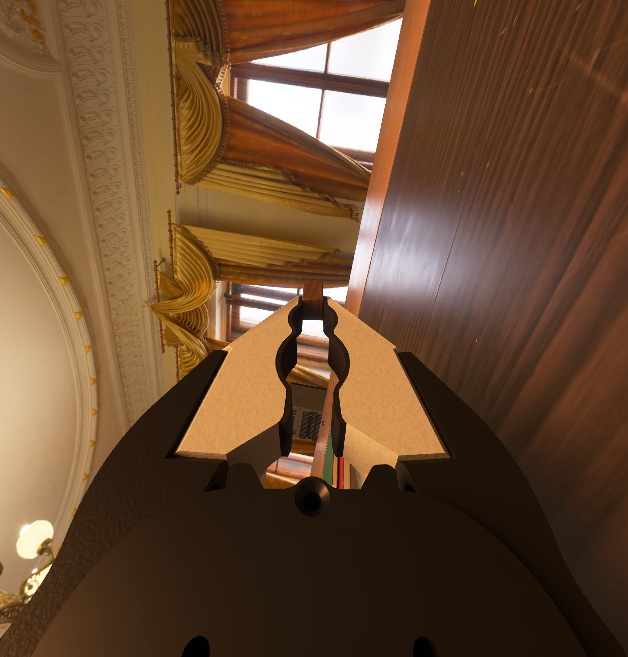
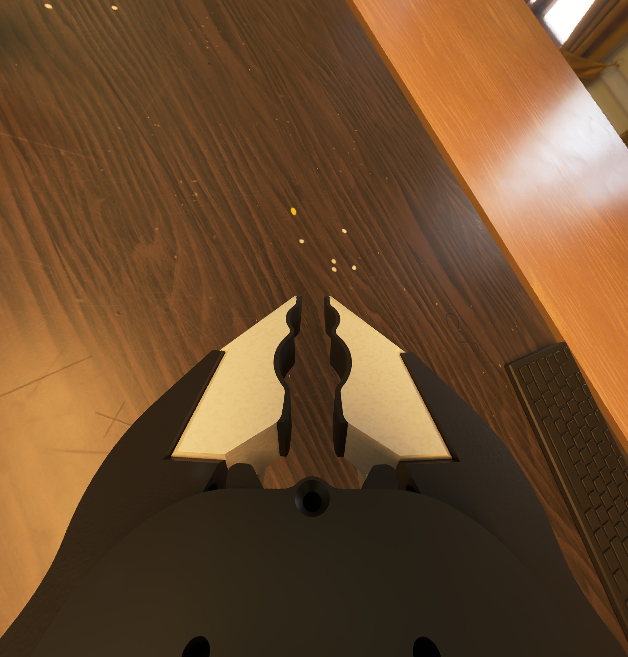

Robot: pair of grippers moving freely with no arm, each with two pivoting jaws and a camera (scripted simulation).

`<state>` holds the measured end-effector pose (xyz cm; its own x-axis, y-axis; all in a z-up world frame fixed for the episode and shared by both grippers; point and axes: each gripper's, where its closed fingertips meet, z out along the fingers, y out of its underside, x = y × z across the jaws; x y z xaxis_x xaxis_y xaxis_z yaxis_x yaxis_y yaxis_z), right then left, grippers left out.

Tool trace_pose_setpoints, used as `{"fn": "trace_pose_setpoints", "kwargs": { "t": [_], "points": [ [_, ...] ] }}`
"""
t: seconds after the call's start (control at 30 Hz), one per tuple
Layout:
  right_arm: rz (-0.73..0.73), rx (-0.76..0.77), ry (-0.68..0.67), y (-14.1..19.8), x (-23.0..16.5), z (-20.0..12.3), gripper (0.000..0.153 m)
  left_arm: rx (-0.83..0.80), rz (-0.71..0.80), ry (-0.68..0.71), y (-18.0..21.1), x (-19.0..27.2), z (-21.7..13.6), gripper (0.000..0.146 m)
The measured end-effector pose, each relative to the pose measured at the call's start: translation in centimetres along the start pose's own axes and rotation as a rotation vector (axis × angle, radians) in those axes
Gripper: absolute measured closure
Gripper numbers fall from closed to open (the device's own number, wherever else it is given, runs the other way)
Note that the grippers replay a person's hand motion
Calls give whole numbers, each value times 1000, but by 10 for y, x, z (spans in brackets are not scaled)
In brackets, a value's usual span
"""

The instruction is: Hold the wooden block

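In the left wrist view my left gripper (image 1: 312, 303) is shut on a small brown wooden block (image 1: 312, 290). The block is pinched between the fingertips and sticks out a little past them. It is held in the air, clear of the dark wooden table (image 1: 501, 249), which fills the right side of this tilted view. In the right wrist view my right gripper (image 2: 312, 302) points down at the dark table top (image 2: 163, 160). Its jaws stand a narrow gap apart with nothing between them. The block does not show in the right wrist view.
A dark keyboard (image 2: 572, 462) lies at the right by a lighter orange wooden strip (image 2: 518, 160) along the table. A white boxy device (image 1: 305, 412) and a green and red object (image 1: 332, 469) show between my left fingers. Curtained windows (image 1: 355, 117) lie beyond.
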<state>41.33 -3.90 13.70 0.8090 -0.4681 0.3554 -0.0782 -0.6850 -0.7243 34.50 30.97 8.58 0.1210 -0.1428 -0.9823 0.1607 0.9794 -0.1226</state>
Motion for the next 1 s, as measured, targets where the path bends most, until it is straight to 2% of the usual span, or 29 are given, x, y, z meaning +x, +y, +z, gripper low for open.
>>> {"fn": "trace_pose_setpoints", "kwargs": {
  "t": [0.7, 0.87, 1.0],
  "points": [
    [-8, -37, -33, 5, -6, 10, 140, 3, 13, 3, -1, 1, 0, 136],
    [11, -43, 8, 9, 2, -5, 140, 6, 9, 2, -2, 1, 0, 136],
    [66, -51, 92, 25, 15, -37, 140, 18, 11, 4, -5, 1, -1, 136]
  ]
}}
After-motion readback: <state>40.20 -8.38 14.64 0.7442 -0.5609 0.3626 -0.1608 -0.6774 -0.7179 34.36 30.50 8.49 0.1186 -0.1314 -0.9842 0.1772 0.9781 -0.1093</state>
